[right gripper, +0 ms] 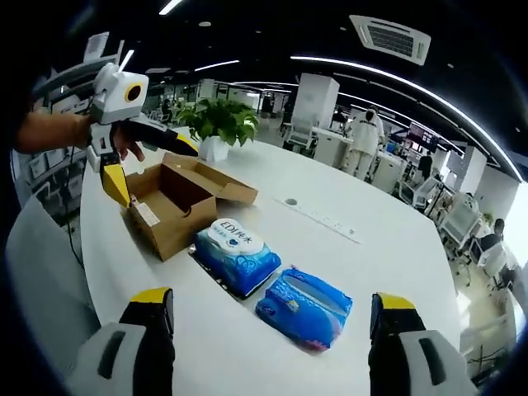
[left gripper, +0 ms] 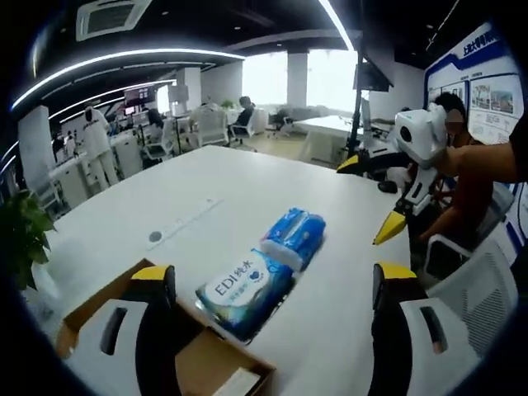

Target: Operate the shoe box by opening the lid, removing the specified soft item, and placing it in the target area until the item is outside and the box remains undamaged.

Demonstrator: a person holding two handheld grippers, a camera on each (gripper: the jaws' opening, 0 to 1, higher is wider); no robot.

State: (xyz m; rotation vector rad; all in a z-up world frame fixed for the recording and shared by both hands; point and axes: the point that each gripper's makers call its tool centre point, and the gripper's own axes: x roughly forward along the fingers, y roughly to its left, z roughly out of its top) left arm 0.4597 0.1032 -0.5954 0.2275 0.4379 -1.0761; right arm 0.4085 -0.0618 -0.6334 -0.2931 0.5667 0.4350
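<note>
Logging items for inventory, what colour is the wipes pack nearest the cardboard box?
The wipes pack is blue with a white label, clearest in the right gripper view.

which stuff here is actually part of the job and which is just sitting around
Part of the job:
cardboard box, lid open
wipes pack
blue pack
left gripper
right gripper

Just lying about:
potted plant
table socket strip
office chair

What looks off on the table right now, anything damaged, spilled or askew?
Nothing stands out. The cardboard box sits open on the white table with flaps spread and no visible tears. Two blue wipe packs lie intact beside it, outside the box. Both grippers are open and apart from them.
</note>
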